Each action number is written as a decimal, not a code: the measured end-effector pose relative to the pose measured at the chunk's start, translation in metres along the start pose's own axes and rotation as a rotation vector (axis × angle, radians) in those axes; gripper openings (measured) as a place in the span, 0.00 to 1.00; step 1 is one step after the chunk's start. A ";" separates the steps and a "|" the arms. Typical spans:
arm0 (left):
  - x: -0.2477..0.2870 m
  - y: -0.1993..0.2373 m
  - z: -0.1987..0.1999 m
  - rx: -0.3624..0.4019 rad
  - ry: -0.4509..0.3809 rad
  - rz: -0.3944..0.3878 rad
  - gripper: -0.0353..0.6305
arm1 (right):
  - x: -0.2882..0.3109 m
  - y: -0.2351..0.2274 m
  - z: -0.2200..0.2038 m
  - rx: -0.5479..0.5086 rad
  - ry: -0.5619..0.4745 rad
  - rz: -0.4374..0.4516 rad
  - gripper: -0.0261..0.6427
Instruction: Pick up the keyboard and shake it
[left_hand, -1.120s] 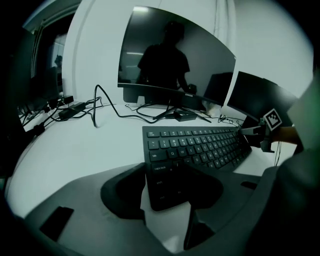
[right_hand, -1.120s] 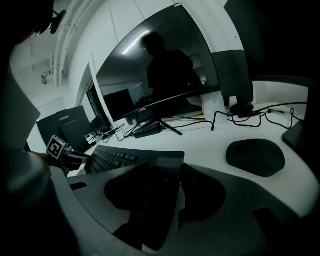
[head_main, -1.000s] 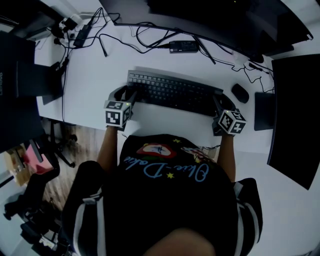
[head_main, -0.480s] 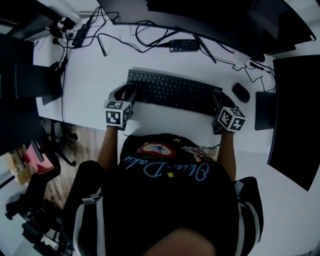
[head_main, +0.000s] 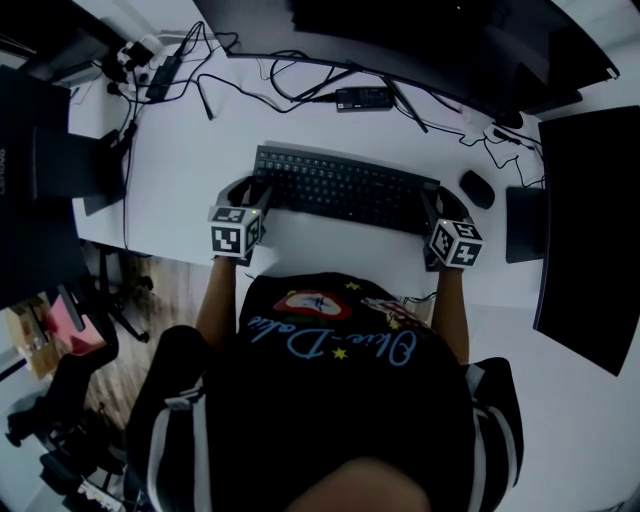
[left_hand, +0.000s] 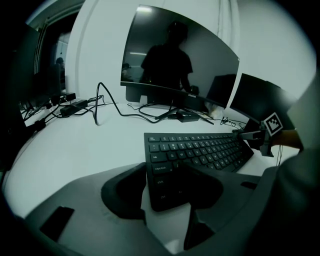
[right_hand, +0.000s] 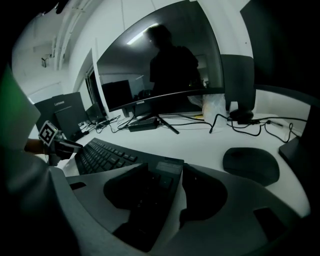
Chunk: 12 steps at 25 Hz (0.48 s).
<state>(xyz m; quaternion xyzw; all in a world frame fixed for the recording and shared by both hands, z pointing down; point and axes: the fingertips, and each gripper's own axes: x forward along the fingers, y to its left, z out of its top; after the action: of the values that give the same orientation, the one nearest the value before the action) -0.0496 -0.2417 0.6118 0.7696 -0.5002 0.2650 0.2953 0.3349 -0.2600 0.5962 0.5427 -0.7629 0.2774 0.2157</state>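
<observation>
A black keyboard (head_main: 345, 188) lies flat on the white desk (head_main: 190, 160) in front of the person. My left gripper (head_main: 255, 190) is at its front left corner. In the left gripper view that corner (left_hand: 165, 185) sits between the jaws of the left gripper (left_hand: 167, 187), with a strip of white desk showing beside it. My right gripper (head_main: 440, 205) is at the keyboard's right end. Its jaws are opening, and in the right gripper view the keyboard (right_hand: 150, 195) lies between the jaws of the right gripper (right_hand: 165, 192), a pale gap on the right side.
A black mouse (head_main: 479, 188) lies just right of the keyboard. A curved monitor (head_main: 400, 40) stands behind it, with a small black box (head_main: 365, 97) and loose cables (head_main: 290, 85) in front. A dark panel (head_main: 590, 230) stands at the right, and the desk's front edge is at the person's body.
Both grippers stay at the keyboard's ends. The right gripper's marker cube has shifted slightly left and up in the view, along with the keyboard.
</observation>
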 end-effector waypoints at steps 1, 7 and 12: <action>-0.001 0.001 0.001 -0.010 -0.003 0.001 0.33 | -0.001 -0.001 0.001 -0.005 -0.002 -0.016 0.33; -0.014 0.007 0.019 -0.022 -0.090 0.025 0.30 | -0.022 0.004 0.019 0.040 -0.095 -0.066 0.24; -0.036 -0.008 0.058 -0.002 -0.251 -0.011 0.18 | -0.047 0.015 0.049 0.055 -0.234 -0.082 0.09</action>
<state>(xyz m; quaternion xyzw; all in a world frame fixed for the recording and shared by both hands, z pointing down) -0.0490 -0.2590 0.5449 0.7993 -0.5292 0.1645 0.2325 0.3345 -0.2551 0.5263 0.6078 -0.7520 0.2242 0.1214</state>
